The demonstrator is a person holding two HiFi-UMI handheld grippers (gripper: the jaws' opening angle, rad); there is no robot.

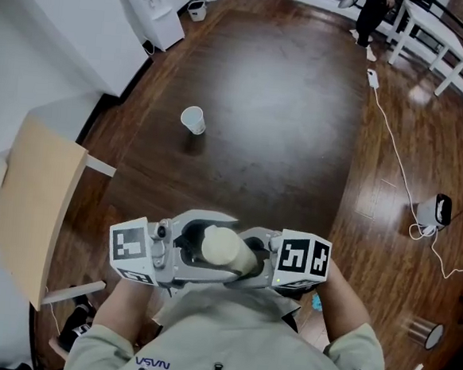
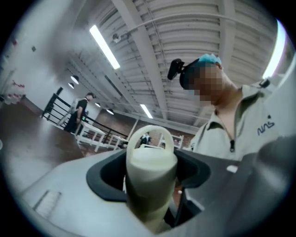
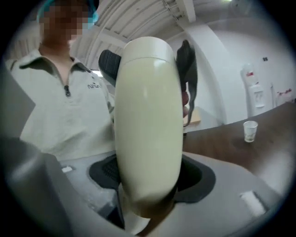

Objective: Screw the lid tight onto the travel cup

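I hold a cream travel cup (image 1: 228,249) close to the chest, between both grippers. In the left gripper view its lid (image 2: 151,159), with a loop handle (image 2: 150,134) on top, stands between the black pads, and the left gripper (image 2: 151,187) is shut on that end. The cup's smooth, rounded body (image 3: 148,120) fills the right gripper view. The right gripper (image 3: 148,187) is shut on it. In the head view the left gripper (image 1: 198,253) and right gripper (image 1: 251,261) meet around the cup, with their marker cubes out to either side.
A white paper cup (image 1: 193,120) stands on the dark wooden floor ahead. A light wooden board (image 1: 34,205) lies at the left, and a water dispenser (image 1: 157,11) stands by the far wall. A white cable and a small device (image 1: 434,210) lie at the right.
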